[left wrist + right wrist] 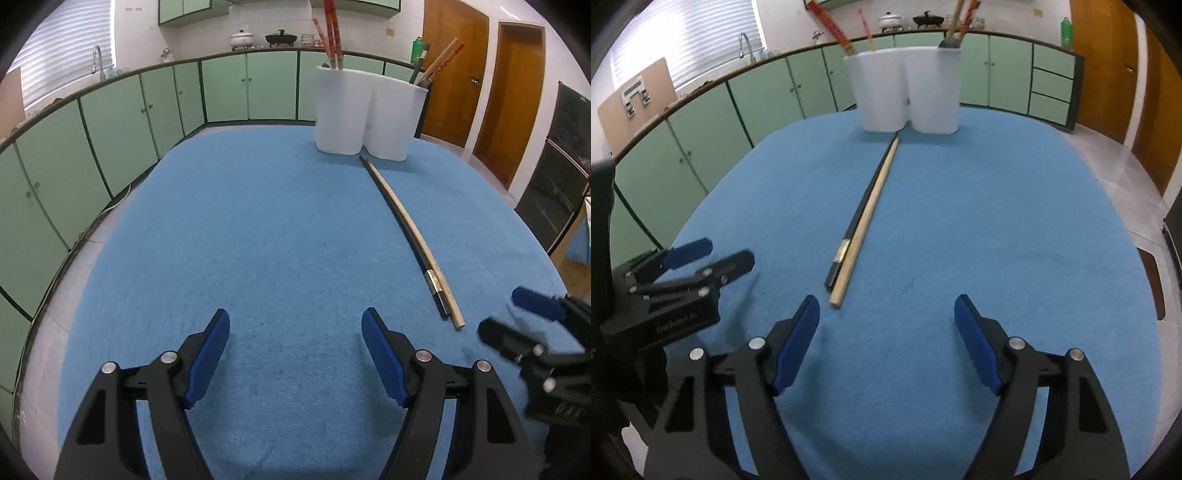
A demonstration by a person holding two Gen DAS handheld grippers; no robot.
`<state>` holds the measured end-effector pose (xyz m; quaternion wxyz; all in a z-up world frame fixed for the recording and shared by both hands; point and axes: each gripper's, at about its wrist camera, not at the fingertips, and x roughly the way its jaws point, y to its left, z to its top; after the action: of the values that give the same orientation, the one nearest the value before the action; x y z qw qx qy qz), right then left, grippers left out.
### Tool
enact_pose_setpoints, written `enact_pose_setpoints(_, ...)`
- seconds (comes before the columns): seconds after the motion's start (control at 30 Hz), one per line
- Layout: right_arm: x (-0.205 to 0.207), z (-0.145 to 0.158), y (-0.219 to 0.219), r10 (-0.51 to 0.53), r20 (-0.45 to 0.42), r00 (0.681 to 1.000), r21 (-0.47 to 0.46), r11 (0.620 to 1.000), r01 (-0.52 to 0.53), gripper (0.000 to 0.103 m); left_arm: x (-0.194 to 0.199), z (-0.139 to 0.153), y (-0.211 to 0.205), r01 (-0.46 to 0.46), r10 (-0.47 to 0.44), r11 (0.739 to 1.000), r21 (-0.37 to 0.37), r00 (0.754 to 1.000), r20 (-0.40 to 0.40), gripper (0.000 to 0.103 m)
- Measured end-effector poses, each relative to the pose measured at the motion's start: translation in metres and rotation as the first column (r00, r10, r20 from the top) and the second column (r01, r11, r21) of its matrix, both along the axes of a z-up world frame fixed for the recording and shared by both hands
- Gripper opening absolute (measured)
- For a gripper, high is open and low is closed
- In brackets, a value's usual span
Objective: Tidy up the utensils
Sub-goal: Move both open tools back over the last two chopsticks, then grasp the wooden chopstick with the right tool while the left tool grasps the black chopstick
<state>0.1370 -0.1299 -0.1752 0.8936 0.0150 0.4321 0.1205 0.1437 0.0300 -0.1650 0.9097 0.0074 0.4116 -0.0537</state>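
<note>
- Nearest to each lens, both tools are seen held just above the blue cloth [258, 221], neither touching any utensil.
- The left gripper [295, 354] is spread wide, its blue pads [207, 358] well apart and nothing between them; in the right wrist view it appears at the left edge [705, 258], blurred.
- The right gripper [886, 343] is likewise spread, with bare cloth between its pads [975, 343]; in the left wrist view it is seen blurred at the right edge [517, 314].
- Two loose chopsticks are laid side by side on the cloth, touching along their length: a pale wooden chopstick [868, 214] and a black chopstick [855, 218] with a metal band near its thick end.
- Their thick ends are found just ahead of the right gripper's left pad, and their tips are pointed at the white holder [908, 92].
- The holder, a white two-compartment container, is stood upright at the far side of the cloth, with the chopstick tips just beside its base.
- Red chopsticks [330, 33] are held in one compartment; wooden chopsticks [441, 59] and a spoon [948, 41] are held in the other.
- Green cabinets [147, 107] are seen behind the table.
</note>
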Motion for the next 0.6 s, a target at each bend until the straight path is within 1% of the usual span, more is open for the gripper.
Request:
enact_pose_setpoints(0.03, 0.0, -0.001, 0.002, 0.002, -0.004, 1.0, 0.0, 1.0, -0.002, 0.072, 0.0, 0.0, 0.001, -0.002, 0.002, 1.0, -0.002, 1.0, 0.001, 0.072)
enact_pose_setpoints(0.1, -0.001, -0.004, 0.007, 0.012, -0.013, 1.0, -0.003, 1.0, -0.012, 0.066, 0.001, 0.0, 0.003, -0.005, 0.005, 1.0, -0.007, 1.0, 0.001, 0.072)
enact_pose_setpoints(0.17, -0.001, -0.004, 0.011, 0.017, -0.007, 1.0, -0.018, 1.0, -0.017, 0.063, 0.001, 0.0, 0.005, -0.008, 0.008, 1.0, -0.01, 1.0, -0.002, 0.072)
enact_pose_setpoints(0.27, 0.0, -0.004, 0.013, 0.02, -0.004, 1.0, -0.022, 1.0, -0.021, 0.054, 0.001, -0.001, 0.007, -0.014, 0.014, 1.0, -0.017, 1.0, -0.006, 0.072)
enact_pose_setpoints(0.37, 0.002, -0.004, 0.016, 0.021, -0.003, 1.0, -0.03, 0.999, -0.021, 0.05, 0.002, -0.002, 0.007, -0.016, 0.016, 1.0, -0.024, 1.0, -0.011, 0.072)
enact_pose_setpoints(0.47, 0.002, -0.005, 0.019, 0.026, 0.0, 1.0, -0.048, 0.999, -0.026, 0.043, 0.003, -0.002, 0.007, -0.017, 0.016, 1.0, -0.026, 1.0, -0.015, 0.072)
enact_pose_setpoints(0.53, 0.003, -0.005, 0.02, 0.023, 0.002, 1.0, -0.059, 0.998, -0.023, 0.036, 0.003, -0.002, 0.006, -0.017, 0.017, 1.0, -0.024, 1.0, -0.017, 0.072)
enact_pose_setpoints(0.6, 0.004, -0.005, 0.02, 0.029, 0.002, 1.0, -0.055, 0.998, -0.029, 0.019, 0.003, -0.002, 0.006, -0.015, 0.015, 1.0, -0.022, 1.0, -0.016, 0.072)
